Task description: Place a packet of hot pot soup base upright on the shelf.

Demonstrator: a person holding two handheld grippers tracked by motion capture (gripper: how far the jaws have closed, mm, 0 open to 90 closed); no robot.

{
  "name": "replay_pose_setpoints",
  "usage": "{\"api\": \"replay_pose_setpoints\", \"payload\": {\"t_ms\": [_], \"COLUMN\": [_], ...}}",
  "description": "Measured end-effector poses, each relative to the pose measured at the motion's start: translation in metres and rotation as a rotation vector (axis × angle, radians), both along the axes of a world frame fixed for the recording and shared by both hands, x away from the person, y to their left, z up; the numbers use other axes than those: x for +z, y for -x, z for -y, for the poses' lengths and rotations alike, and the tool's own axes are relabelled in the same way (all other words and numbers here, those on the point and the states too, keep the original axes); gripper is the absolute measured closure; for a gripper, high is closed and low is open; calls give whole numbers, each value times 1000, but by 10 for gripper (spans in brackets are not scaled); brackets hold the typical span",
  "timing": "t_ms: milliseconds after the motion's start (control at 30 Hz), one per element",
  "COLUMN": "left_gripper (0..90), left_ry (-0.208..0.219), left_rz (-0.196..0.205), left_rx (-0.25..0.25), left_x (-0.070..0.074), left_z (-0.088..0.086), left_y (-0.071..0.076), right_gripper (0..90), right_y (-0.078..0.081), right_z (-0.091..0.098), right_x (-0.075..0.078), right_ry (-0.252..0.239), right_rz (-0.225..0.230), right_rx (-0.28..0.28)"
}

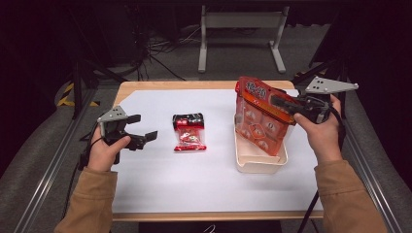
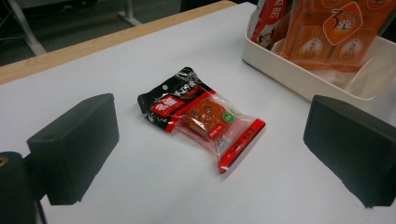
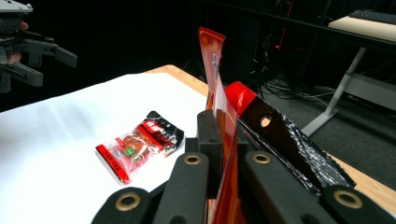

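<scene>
High view, right gripper [image 1: 286, 106]: jaws clamped on the upper edge of a large orange pouch [image 1: 260, 116], held over the right half of the table.
High view, pouch: stood steeply tilted, its lower end down inside the cream tray [image 1: 258, 164], its top leaning up toward the right hand [image 1: 321, 131].
High view, left gripper [image 1: 141, 132]: jaws apart, holding nothing, hovering above the white table sheet [image 1: 160, 179] at the left.
High view, small packet [image 1: 189, 131]: lay flat on the sheet between the left gripper and the tray, touching neither.
Left gripper view, jaws: stood wide, one on each side of the frame, nothing between the pads.
Left gripper view, small packet [image 2: 201, 115]: red, black and clear wrapper, flat on the sheet ahead of the jaws, untouched.
Left gripper view, tray [image 2: 299, 77]: pouch [image 2: 336, 32] seen standing in it; a second red-and-white pack [image 2: 268, 21] appeared to be at the tray's far end, cut off by the frame.
Right gripper view, jaws: pressed together on the thin edge of the pouch [image 3: 217, 98], which rose upright between them.
Right gripper view, small packet [image 3: 139, 145]: on the sheet beyond; left gripper [image 3: 70, 58] farther off, open.
Progress, my reading: pouch partly in the tray but not released; letting go and settling it remained, and the small packet had yet to be picked up.
</scene>
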State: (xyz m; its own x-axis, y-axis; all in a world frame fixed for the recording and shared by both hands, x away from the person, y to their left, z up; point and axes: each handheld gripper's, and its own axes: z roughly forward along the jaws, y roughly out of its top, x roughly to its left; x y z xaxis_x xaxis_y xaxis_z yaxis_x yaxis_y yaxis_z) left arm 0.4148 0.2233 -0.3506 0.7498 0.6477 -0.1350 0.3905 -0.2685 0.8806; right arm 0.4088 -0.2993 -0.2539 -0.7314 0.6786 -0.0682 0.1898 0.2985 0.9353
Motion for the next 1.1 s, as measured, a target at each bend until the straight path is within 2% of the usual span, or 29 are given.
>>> {"api": "replay_pose_setpoints", "payload": {"t_ms": [233,400,533,667,700,900,1033,1100], "left_gripper": [43,42,35,29,29,30,39,54], "left_ry": [-4,1,8,-5,-1,-37,-38,-50], "left_rz": [-3,-6,-4,10,-3,-7,-18,-19], "left_rx": [0,-3,-9,-5,-2,-7,-4,-7], "left_x": [-1,-2,-3,-5,-6,-8,-10,-12], "left_z": [1,1,1,4,5,9,12,14], "left_y": [0,-1,-2,-3,-3,-5,-7,-10], "right_gripper": [897,898,898,898,898,898,895,857], "right_y": [-1,-4,-4,-3,-3,0,3,5], "right_z": [1,-3,0,3,4,8,9,9], "right_x": [-7,-19,-25,-26,-26,-27,-28,-27], "right_ry": [7,55,22,19,20,16,19,18], "right_rz": [-31,-80,-77,-81,-82,-84,-84,-82], "right_rx": [8,11,9,2,1,-13,-16,-22]}}
